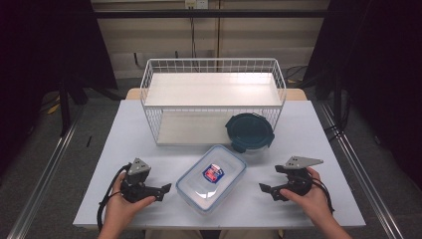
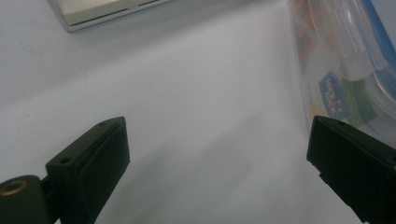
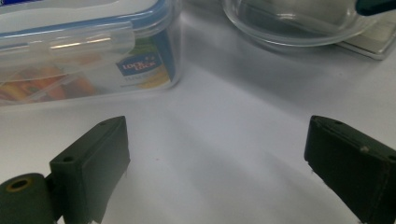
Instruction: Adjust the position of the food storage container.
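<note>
A clear rectangular lidded box (image 1: 211, 178) with a blue seal and a red-and-blue label lies at the table's front middle. A round glass container with a dark teal lid (image 1: 249, 131) stands behind it, against the wire basket. My left gripper (image 1: 165, 191) rests on the table left of the box, open, nothing between its jaws; the box (image 2: 345, 70) shows at the right of the left gripper view. My right gripper (image 1: 265, 190) rests to the right of the box, open and empty. In the right gripper view, the box (image 3: 88, 51) is ahead left and the glass container (image 3: 294, 23) ahead right.
A white wire basket (image 1: 214, 67) with a white shelf board stands at the back middle of the white table (image 1: 318, 129). Bare tabletop lies on both sides of the box. Metal rails run along the floor on either side.
</note>
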`<state>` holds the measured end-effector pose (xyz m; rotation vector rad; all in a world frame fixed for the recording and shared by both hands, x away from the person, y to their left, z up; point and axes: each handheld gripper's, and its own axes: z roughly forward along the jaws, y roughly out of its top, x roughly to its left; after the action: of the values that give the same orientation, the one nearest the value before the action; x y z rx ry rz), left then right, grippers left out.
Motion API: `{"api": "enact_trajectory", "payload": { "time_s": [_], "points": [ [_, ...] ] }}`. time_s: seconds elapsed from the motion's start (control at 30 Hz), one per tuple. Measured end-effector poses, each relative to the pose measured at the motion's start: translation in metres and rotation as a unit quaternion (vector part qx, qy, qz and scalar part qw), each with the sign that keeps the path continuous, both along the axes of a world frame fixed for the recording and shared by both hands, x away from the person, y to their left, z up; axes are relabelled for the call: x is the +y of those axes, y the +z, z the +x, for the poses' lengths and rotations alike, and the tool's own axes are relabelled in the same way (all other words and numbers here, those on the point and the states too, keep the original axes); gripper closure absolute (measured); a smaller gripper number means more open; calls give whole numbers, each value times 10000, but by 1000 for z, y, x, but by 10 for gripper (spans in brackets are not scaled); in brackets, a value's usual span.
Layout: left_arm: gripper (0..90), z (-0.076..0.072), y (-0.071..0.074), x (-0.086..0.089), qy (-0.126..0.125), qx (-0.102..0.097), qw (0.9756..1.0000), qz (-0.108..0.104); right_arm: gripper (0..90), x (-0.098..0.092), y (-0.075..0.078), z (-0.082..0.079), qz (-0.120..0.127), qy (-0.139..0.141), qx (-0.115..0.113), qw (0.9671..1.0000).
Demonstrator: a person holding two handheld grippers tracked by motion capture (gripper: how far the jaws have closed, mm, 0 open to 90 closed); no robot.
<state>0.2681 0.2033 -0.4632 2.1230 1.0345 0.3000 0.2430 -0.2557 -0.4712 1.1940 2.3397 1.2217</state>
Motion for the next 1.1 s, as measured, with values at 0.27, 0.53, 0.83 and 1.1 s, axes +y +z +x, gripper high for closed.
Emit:
{"api": "enact_trajectory", "payload": {
  "time_s": [0.27,0.53,0.83,1.1],
  "points": [
    [56,-3,0,-9,-107,88,9999,-99,254,20,4,-2,93,304,18,9995],
    [55,-3,2,-8,-39,126,9996,-236,840,43,6,-6,224,863,183,9959],
    [56,-4,2,-5,-4,188,9996,-225,900,101,8,-16,263,1923,292,9805],
    [60,-3,4,3,200,184,9994,-229,900,127,6,-18,356,2138,202,9760]
  ]
}}
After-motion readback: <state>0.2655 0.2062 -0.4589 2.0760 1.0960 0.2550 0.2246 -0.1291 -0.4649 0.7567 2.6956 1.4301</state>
